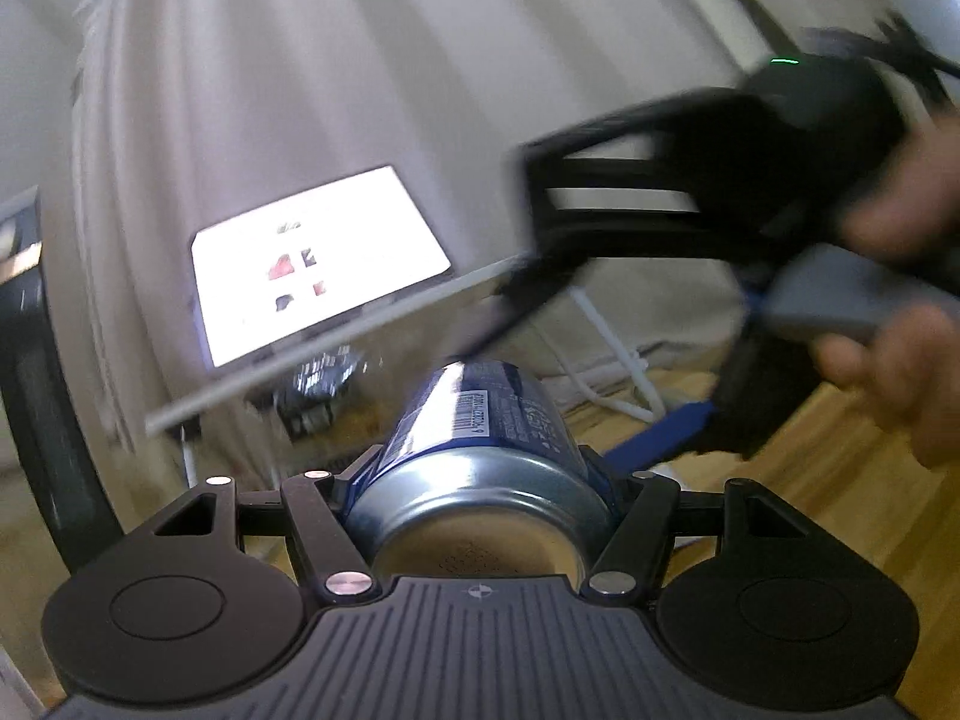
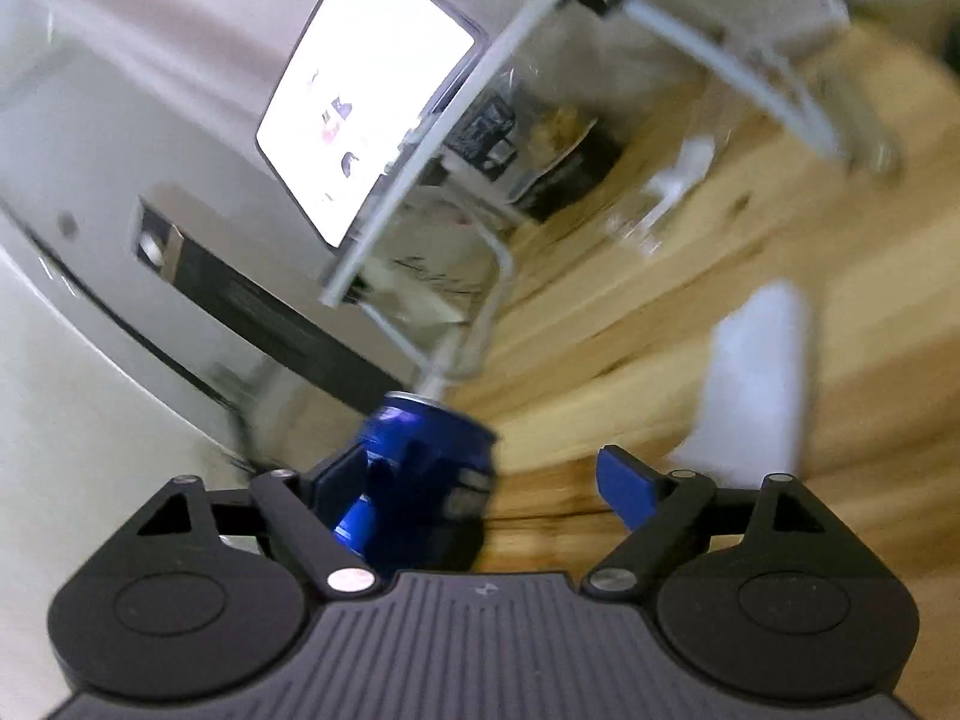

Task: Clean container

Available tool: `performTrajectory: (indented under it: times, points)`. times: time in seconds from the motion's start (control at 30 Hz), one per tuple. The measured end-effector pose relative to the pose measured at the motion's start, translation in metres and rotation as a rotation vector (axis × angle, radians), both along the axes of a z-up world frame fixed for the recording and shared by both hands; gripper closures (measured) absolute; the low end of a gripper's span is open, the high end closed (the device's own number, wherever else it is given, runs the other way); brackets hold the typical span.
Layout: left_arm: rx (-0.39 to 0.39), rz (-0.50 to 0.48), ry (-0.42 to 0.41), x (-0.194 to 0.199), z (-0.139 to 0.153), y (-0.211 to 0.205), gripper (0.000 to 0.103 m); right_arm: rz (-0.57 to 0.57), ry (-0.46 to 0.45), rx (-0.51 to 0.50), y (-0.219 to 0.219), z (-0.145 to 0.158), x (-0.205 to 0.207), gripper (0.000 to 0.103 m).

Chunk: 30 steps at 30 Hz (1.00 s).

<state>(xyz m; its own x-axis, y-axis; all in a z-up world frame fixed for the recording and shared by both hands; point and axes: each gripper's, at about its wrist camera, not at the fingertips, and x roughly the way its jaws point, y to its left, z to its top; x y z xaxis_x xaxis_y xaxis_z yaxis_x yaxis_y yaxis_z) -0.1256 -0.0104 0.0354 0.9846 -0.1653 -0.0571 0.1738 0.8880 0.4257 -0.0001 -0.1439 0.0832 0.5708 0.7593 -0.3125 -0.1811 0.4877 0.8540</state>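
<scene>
Left gripper [image 1: 480, 480] holds a blue can [image 1: 480, 420] level, clamped at its base.
Right gripper [image 2: 486, 480] stands near the can's right, jaws wide and empty, likely to take or wipe it.

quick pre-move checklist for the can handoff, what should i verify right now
1. Left gripper clamped on the blue can: ok, fingers close against both sides of it.
2. Right gripper released: ok, jaws stand wide; its right finger is clear of the can.
3. Can free of the right gripper's left finger: cannot tell, they overlap in the blurred right wrist view.
4. Can orientation: ok, lying along the left gripper's fingers, its domed base toward that camera.
5. Cleaning tool at hand: cannot tell, none is clearly visible.
6. Wooden table below for a set-down: ok.
</scene>
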Motion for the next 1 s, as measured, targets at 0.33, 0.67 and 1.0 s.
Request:
performTrajectory:
  times: [0.33, 0.67, 1.0]
  points:
    - [-0.122, -0.083, 0.068, -0.005, 0.014, 0.01, 0.033, 0.058, 0.026, 0.14, 0.015, -0.01, -0.001, 0.032]
    - [-0.782, -0.285, 0.333, 0.015, 0.025, 0.064, 0.036, 0.003, -0.069, 0.317, -0.005, -0.022, -0.014, 0.032]
    - [-0.161, -0.15, 0.103, -0.009, 0.018, 0.016, 0.036, -0.024, -0.033, 0.208, -0.016, -0.016, -0.011, 0.017]
